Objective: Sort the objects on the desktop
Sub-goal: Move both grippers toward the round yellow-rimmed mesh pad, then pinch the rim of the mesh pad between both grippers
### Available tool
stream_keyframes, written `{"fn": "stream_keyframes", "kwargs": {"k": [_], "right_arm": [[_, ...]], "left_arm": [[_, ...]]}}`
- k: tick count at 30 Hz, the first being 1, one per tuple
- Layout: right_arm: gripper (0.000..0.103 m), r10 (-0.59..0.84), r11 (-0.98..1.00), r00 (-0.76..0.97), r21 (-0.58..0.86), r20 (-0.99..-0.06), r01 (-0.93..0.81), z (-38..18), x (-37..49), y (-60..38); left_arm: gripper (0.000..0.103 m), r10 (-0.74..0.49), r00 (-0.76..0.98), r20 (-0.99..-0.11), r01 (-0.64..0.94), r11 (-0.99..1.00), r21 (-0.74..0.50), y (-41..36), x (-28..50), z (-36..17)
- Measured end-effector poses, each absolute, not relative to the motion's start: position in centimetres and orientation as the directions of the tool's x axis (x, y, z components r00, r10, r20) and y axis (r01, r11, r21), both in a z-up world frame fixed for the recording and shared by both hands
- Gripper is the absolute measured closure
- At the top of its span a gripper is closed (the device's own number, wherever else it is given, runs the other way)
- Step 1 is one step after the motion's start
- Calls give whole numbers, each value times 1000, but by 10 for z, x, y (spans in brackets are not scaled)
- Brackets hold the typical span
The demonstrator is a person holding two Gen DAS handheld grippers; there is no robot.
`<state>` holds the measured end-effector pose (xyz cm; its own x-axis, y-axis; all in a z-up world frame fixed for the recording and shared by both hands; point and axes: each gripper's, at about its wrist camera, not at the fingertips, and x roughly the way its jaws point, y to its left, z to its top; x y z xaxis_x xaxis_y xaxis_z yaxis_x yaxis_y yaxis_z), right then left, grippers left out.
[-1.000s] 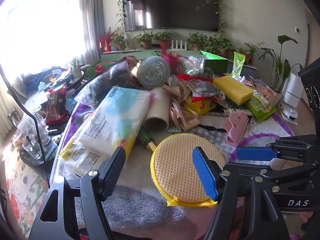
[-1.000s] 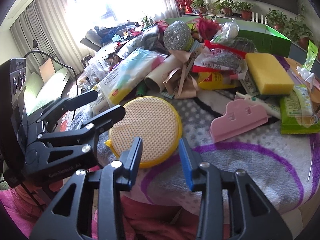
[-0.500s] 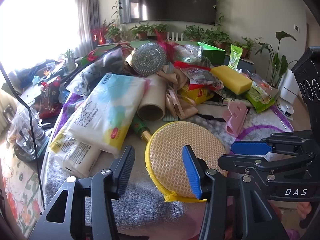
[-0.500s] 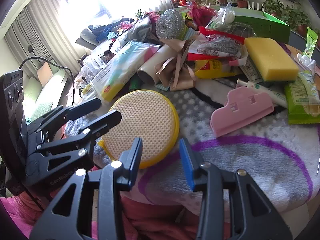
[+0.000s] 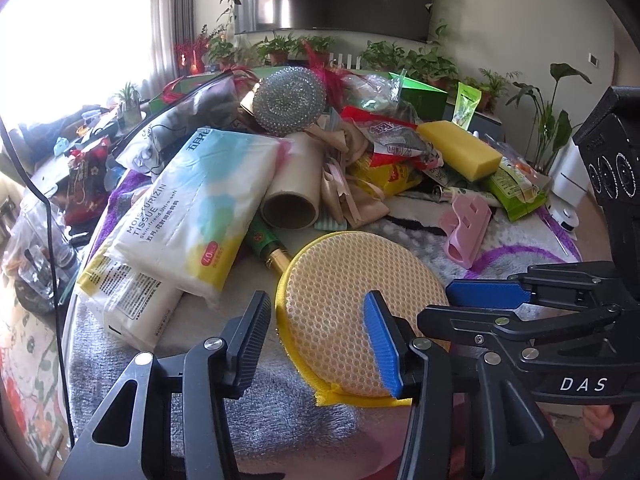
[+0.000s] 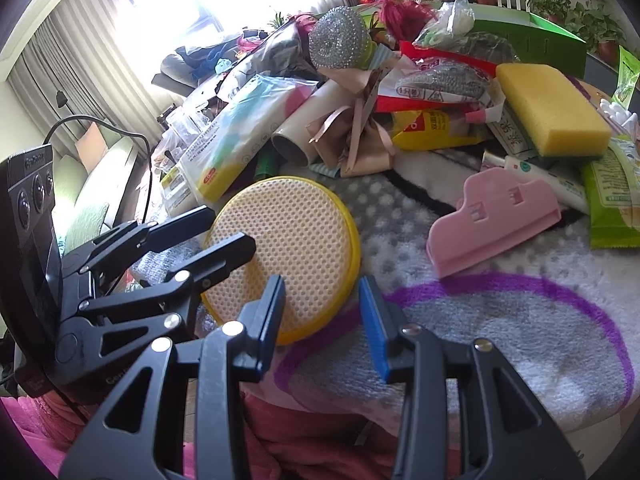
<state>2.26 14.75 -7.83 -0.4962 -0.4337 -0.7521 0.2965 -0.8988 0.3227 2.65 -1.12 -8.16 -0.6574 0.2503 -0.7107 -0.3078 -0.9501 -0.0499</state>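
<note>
Left claw (image 5: 316, 330) just narrowed, still parted over round yellow pad (image 5: 360, 300) near edge; right claw (image 6: 322, 312) parted, empty

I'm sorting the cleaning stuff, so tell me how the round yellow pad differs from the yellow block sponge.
The round pad is a flat disc; the block sponge is a thick rectangle. The pad's top is pale honeycomb mesh with a yellow rim, while the sponge is plain yellow with a dark green layer beneath. The pad lies alone on the cloth near the front edge; the sponge rests on the pile further back. Both are yellow.
</note>
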Motion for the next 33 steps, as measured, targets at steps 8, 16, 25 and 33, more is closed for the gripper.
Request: {"fn": "stream_keyframes", "kwargs": {"k": [8, 16, 25, 33], "right_arm": [[64, -437, -897, -492, 325, -753, 299, -80, 22, 146], [69, -440, -895, -487, 330, -754, 299, -79, 24, 145], [73, -443, -895, -517, 325, -732, 307, -67, 28, 148], [73, -433, -901, -563, 311, -704, 304, -50, 30, 157]], "left_arm": [[53, 266, -641, -720, -311, -948, -73, -13, 23, -86], [53, 279, -641, -715, -315, -945, -87, -12, 24, -87], [54, 273, -682, -679, -315, -947, -64, -10, 28, -71], [54, 284, -707, -648, -332, -942, -50, -1, 27, -55]]}}
